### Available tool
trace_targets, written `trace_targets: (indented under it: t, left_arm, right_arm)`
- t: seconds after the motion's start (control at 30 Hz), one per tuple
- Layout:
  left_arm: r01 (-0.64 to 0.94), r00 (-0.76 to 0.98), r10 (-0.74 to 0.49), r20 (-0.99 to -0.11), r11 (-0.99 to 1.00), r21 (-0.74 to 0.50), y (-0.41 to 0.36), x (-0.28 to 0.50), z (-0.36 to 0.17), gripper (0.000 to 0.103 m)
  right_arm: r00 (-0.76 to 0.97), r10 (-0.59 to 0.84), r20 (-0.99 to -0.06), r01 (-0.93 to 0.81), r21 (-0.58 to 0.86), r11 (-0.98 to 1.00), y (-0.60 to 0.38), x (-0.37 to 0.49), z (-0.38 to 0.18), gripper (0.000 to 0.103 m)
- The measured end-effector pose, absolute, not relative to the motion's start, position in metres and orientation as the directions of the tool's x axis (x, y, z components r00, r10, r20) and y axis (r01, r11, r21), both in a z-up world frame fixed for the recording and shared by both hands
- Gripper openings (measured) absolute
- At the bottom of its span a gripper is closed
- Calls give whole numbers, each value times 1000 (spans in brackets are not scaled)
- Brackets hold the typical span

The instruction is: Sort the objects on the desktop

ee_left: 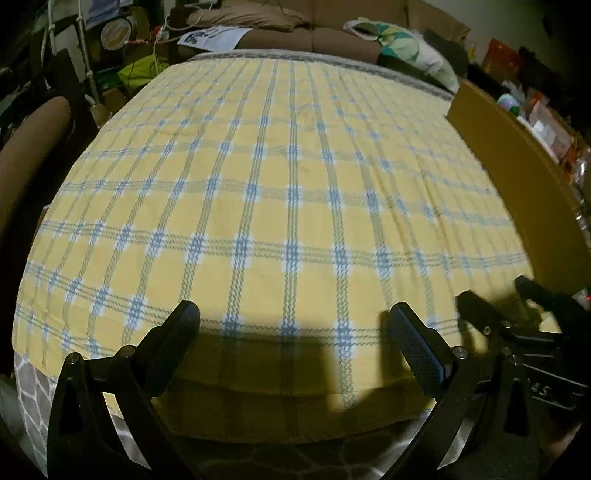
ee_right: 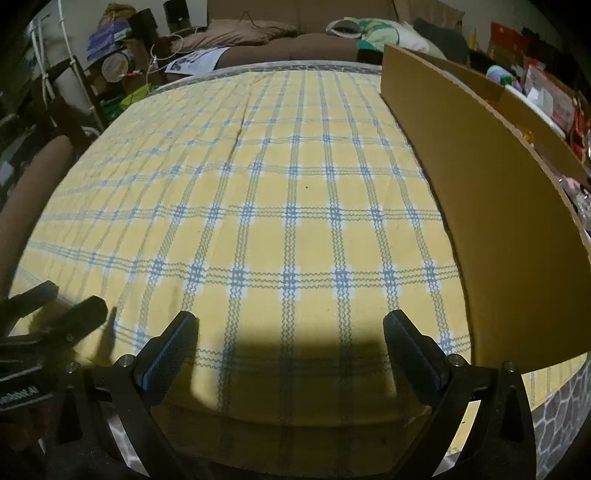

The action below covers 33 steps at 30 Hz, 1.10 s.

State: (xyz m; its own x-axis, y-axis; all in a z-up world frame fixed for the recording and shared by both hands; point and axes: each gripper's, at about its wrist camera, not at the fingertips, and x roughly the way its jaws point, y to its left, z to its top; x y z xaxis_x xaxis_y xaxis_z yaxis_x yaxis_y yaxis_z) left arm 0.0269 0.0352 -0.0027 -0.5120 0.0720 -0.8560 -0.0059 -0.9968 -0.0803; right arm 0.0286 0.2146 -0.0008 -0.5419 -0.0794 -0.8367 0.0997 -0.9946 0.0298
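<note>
A yellow cloth with blue checks [ee_left: 280, 206] [ee_right: 280, 221] covers the table, and nothing lies on it in either view. My left gripper [ee_left: 291, 317] hangs open over the cloth's near edge with nothing between its fingers. My right gripper [ee_right: 290, 328] is open too, over the same near edge, holding nothing. In the left wrist view the right gripper [ee_left: 495, 295] shows at the lower right; in the right wrist view the left gripper [ee_right: 55, 299] shows at the lower left. A tall cardboard box [ee_right: 491, 206] [ee_left: 517, 177] stands along the table's right side, with several packaged items behind its wall.
A brown sofa [ee_right: 295, 33] with pillows and papers lies beyond the table's far edge. A brown chair back [ee_left: 33, 147] stands at the left. Cluttered shelves and bags fill the far left and the far right. A grey patterned cover [ee_right: 561, 406] shows under the cloth's near edge.
</note>
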Motion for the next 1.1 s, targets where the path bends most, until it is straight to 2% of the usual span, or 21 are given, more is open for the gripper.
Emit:
trace_targets:
  t: [0.2, 1.1]
  left_arm:
    - [-14, -575, 50, -816, -999, -52, 38, 36, -9, 103]
    - [-12, -578, 48, -814, -999, -50, 37, 35, -9, 103]
  right_arm:
    - [-600, -42, -799, 70, 0, -998, 213, 35, -5, 103]
    - [-600, -42, -799, 70, 0, -998, 213, 34, -5, 103]
